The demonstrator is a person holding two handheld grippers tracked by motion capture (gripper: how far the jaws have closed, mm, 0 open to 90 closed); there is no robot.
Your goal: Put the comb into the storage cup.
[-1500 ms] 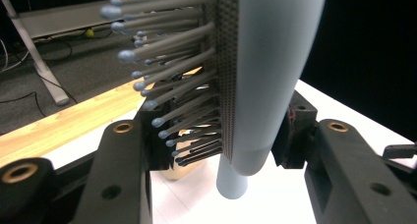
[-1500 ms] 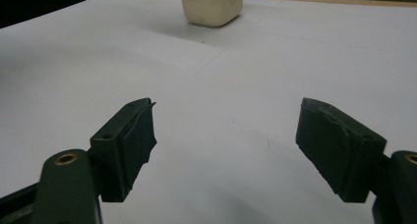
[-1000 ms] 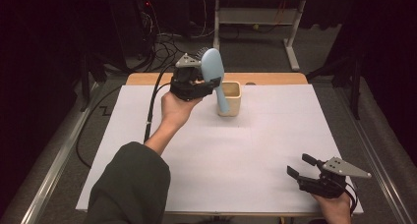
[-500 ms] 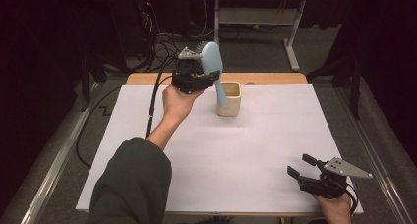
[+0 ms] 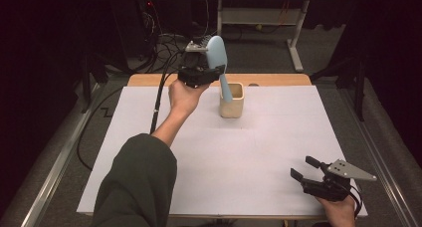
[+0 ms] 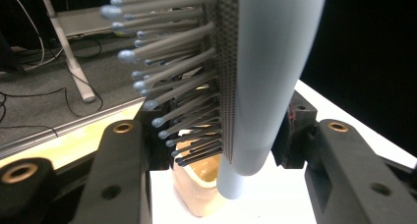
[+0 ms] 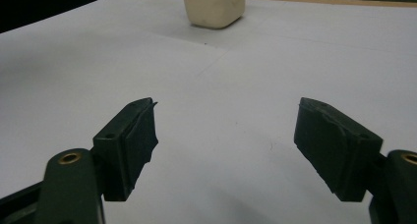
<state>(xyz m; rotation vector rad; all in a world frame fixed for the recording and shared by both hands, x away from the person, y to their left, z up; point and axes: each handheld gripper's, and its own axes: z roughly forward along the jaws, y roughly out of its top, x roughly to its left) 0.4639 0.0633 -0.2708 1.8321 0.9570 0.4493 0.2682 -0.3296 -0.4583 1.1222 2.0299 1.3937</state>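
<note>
My left gripper point(image 5: 211, 70) grasps the hairbrush point(image 5: 217, 55), handle tip just entering the cup point(image 5: 232, 100) near the desk's far edge, not yet released; my right gripper point(image 5: 306, 170) rests spread, empty, near corner.

left gripper point(image 5: 206, 72): raised, fingers clamped | right gripper point(image 5: 306, 168): low near table edge, fingers apart

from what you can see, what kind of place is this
Probably a lab or workshop set up for recording. A table covered with a white sheet stands on grey carpet amid loose cables, with a metal desk frame behind. The left tool holds a blue hairbrush over a cream cup.
</note>
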